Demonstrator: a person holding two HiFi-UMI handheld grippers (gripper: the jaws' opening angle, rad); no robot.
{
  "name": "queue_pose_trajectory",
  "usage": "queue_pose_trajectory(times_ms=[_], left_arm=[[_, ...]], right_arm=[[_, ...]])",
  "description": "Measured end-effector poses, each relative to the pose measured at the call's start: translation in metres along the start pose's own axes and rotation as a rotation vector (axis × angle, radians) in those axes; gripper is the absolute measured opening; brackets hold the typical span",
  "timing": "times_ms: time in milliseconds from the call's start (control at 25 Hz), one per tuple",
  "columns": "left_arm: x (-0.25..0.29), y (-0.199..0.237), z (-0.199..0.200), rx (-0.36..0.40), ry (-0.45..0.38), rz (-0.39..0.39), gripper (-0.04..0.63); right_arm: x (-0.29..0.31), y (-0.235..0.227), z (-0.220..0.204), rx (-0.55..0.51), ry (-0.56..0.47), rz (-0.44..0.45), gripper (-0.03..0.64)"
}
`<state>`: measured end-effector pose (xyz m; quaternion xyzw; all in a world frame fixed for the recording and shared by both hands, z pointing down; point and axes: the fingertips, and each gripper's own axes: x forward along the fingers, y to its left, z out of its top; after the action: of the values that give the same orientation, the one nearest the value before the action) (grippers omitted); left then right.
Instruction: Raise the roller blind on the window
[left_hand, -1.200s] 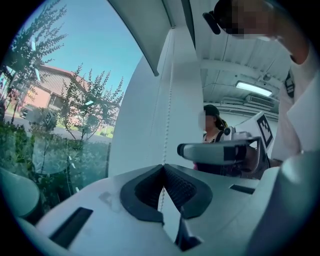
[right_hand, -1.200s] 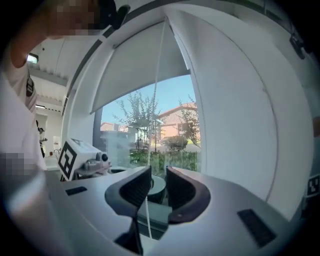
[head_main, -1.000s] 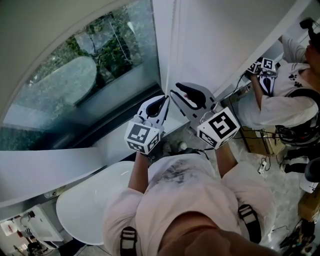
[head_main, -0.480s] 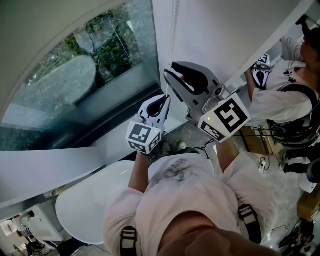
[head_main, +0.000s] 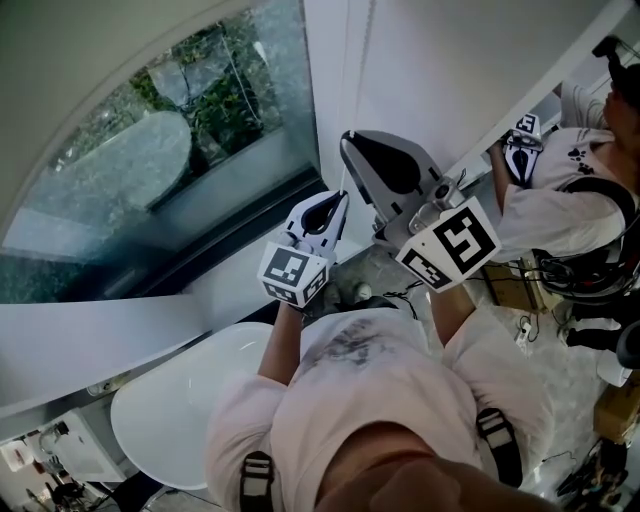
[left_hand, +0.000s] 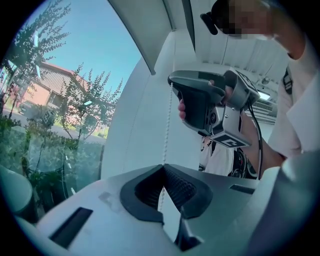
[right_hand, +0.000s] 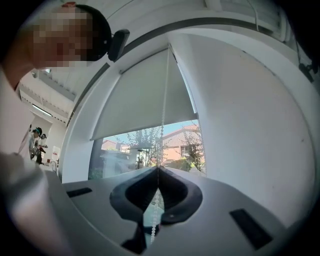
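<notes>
Risen, right gripper has just closed on bead chain — left gripper grips it lower.

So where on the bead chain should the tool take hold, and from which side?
On the hanging bead chain, high up, coming level from the room side with a jaw on either side. It hangs thin and vertical beside the roller blind, so a pinch between beads should hold. The right tool has just closed on it that way.

Pale T-shirt; grey left tool, right tool, black-white marker cubes.
</notes>
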<state>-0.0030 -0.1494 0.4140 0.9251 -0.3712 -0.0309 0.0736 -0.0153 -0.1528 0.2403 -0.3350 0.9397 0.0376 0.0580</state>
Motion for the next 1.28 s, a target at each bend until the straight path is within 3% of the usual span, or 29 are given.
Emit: queue_pose_trajectory(times_ms=[800,1280], left_arm=[[0.006,0.001,-0.093,-0.104,0.135,0.002,0.008],[0.0,-0.002,-0.13,-0.123,0.174,0.008,0.008]], right_arm=[[-0.021,0.005,-0.088,-0.009,0.156,-0.045,0.061],[-0.033,0.012,-0.122,0.016,0.209,-0.059,0.061]])
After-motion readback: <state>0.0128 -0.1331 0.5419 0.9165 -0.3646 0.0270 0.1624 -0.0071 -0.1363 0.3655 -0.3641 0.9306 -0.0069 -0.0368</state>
